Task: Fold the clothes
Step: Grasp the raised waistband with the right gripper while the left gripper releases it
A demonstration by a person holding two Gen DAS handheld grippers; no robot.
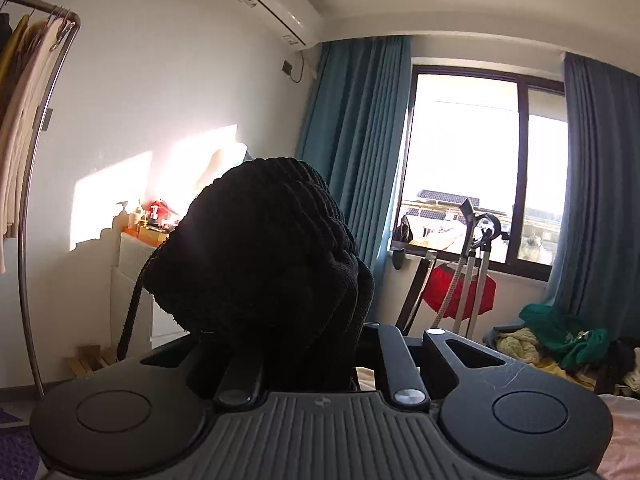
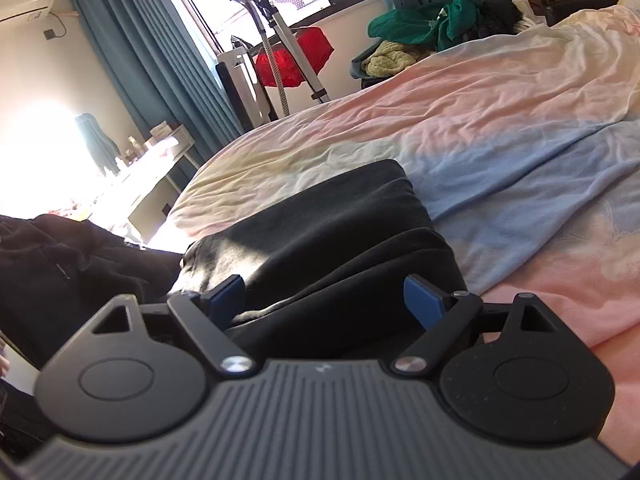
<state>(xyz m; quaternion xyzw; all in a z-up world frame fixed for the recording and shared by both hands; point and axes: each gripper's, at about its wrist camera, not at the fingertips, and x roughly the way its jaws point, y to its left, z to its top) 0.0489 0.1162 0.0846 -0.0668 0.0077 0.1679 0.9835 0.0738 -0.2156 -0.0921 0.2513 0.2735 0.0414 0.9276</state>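
My left gripper (image 1: 304,344) jaws clamp a black knit garment (image 1: 264,248); my right gripper (image 2: 324,300) jaws gape over folded dark cloth (image 2: 340,232) on the bed (image 2: 500,128). I should lift smoothly, avoiding snags.

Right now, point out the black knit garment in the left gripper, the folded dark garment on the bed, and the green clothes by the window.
black knit garment (image 1: 264,248), left wrist view, bunched ribbed middle.
folded dark garment (image 2: 340,232), right wrist view, top face.
green clothes (image 2: 420,20), right wrist view, crumpled centre.
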